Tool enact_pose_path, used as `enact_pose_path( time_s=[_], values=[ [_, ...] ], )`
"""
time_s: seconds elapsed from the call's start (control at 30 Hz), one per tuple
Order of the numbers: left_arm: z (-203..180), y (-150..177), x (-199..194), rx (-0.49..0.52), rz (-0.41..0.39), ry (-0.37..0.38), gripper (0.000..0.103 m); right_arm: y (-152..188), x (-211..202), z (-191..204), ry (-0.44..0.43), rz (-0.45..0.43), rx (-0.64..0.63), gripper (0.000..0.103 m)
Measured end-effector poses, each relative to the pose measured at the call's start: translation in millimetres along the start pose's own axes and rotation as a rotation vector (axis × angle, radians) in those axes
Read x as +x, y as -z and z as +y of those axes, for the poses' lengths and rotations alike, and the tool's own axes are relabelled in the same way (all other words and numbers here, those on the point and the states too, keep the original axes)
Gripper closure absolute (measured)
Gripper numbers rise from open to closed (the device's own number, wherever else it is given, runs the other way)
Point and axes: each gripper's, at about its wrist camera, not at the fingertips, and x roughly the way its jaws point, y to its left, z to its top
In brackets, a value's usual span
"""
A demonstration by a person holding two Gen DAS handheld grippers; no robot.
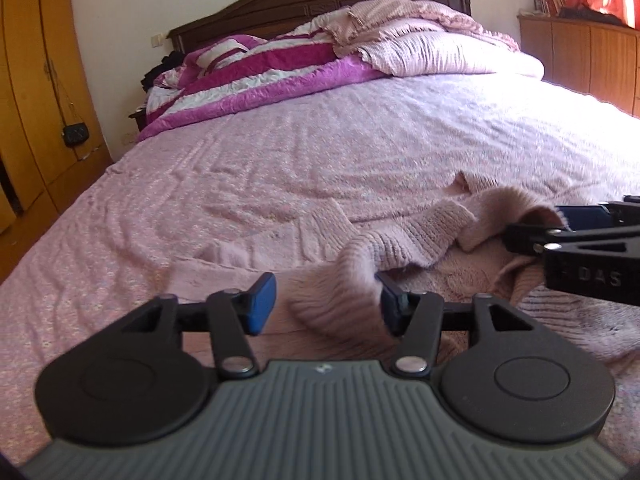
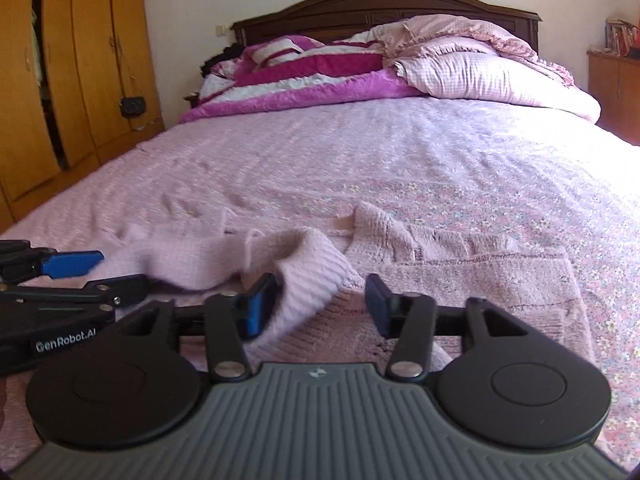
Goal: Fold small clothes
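A pale pink knitted sweater [image 1: 404,236] lies rumpled on the pink bedspread [image 1: 320,148], partly folded over itself. My left gripper [image 1: 326,302] is open, with a fold of the sweater lying between its blue pads, against the right pad. My right gripper [image 2: 320,304] is also open, with a fold of the sweater [image 2: 316,272] resting against its left pad. The right gripper shows at the right edge of the left wrist view [image 1: 560,224]. The left gripper shows at the left edge of the right wrist view [image 2: 100,270].
Bunched magenta and pink quilts [image 1: 280,68] and a pillow [image 2: 480,76] lie at the dark wooden headboard [image 2: 384,4]. A wooden wardrobe [image 2: 72,64] stands to the left, a wooden cabinet [image 1: 584,52] to the right.
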Motion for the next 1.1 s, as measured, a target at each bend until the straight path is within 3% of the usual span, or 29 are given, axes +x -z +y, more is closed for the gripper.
enact_pose_path(
  time_s=[0.2, 0.43, 0.7, 1.1],
  values=[
    [16, 2, -32, -0.059, -0.006, 0.035, 0.047, 3, -41, -1, -0.012, -0.043, 0.001, 0.037],
    [20, 17, -51, -0.075, 0.03, 0.024, 0.047, 24, -78, 11, -0.02, -0.063, -0.062, 0.033],
    [25, 33, -62, -0.082, 0.058, 0.02, 0.047, 50, -86, 37, -0.051, -0.033, -0.15, 0.031],
    [24, 46, -63, -0.064, 0.093, 0.009, 0.047, 63, -71, 61, -0.044, -0.018, -0.209, 0.027]
  ],
)
